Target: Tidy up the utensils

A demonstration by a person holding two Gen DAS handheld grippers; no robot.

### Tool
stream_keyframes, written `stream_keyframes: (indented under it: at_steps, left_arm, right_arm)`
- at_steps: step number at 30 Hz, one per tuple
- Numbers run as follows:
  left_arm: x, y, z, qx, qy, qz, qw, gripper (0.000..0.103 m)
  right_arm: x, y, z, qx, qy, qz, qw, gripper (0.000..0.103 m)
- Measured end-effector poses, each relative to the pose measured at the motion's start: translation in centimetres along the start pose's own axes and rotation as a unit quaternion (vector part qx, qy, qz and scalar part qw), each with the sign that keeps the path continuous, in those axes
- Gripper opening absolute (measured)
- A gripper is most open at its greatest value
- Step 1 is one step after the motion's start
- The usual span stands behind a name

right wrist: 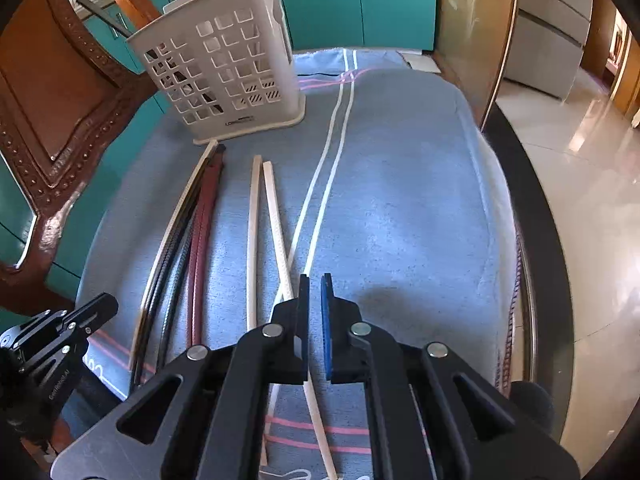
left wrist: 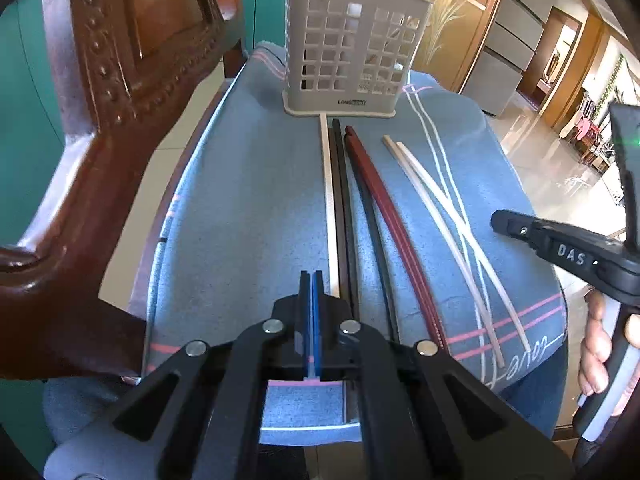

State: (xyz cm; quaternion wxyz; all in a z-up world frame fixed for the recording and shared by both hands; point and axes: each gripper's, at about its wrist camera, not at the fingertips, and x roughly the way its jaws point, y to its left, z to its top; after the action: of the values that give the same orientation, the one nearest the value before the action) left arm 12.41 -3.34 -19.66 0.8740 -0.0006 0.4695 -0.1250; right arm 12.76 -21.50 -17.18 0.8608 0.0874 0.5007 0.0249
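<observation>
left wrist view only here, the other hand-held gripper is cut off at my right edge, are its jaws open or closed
observer: Nearly closed. The right hand-held gripper shows only a narrow gap between its blue pads.
operator: holding anything
observer: Cannot tell. One pale slim chopstick runs under its left finger, lying on the blue cloth.
operator: anything in the holder already
observer: Yes. A dark stick leans out of the left side of the beige perforated plastic utensil holder, and shows through its holes.
</observation>
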Motion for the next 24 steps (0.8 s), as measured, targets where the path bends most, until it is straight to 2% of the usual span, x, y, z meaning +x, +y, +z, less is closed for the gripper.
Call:
stream_keyframes:
  at_steps: [1, 4, 8, 12, 14, 15, 18, 21, 24]
  left_arm:
    - [-0.1, 0.0, 0.2, 0.0, -0.003, 0.0, 1.0, 0.002]
    - [0.1, 0.0, 0.1, -0.001, 0.001, 0.003, 1.0, 0.002]
    - [1.1, 0.1, -0.2, -0.009, 0.017, 0.001, 0.9998, 0.002]
    - [1.6, 0.3, -0.2, -0.012, 0.023, 0.003, 0.9997, 0.002]
    - [1.8, 0.4, -0.2, -0.014, 0.026, 0.005, 0.9996, 0.004]
    - [1.9, 0.5, -0.2, -0.016, 0.027, 0.006, 0.9995, 0.005]
    - [2.1, 0.6, -0.3, -0.018, 0.029, 0.007, 0.9994, 0.008]
    - [2.3, 0.7, -0.4, -0.019, 0.031, 0.008, 0.9993, 0.01]
    - [2.4, 0.7, -0.4, -0.017, 0.031, 0.009, 0.9993, 0.011]
  right_arm:
    - [0.2, 0.2, 0.2, 0.001, 0.004, 0.009, 1.0, 0.02]
    - [0.6, 0.7, -0.3, -0.018, 0.008, 0.009, 1.0, 0.027]
    - [1.8, 2.2, -1.1, -0.046, 0.026, -0.002, 0.999, 0.029]
    - [1.9, 2.4, -1.3, -0.054, 0.018, -0.007, 0.998, 0.029]
    - [1.9, 2.2, -1.2, -0.046, 0.02, -0.013, 0.999, 0.024]
    - [2.1, 1.9, -1.2, -0.04, 0.023, -0.018, 0.999, 0.014]
    - [2.1, 0.5, -0.9, -0.003, 0.024, -0.014, 1.0, 0.008]
    - [1.9, -0.9, -0.7, 0.033, 0.022, -0.027, 0.999, 0.008]
    - [1.5, -1.2, -0.9, 0.033, 0.019, -0.021, 0.999, 0.011]
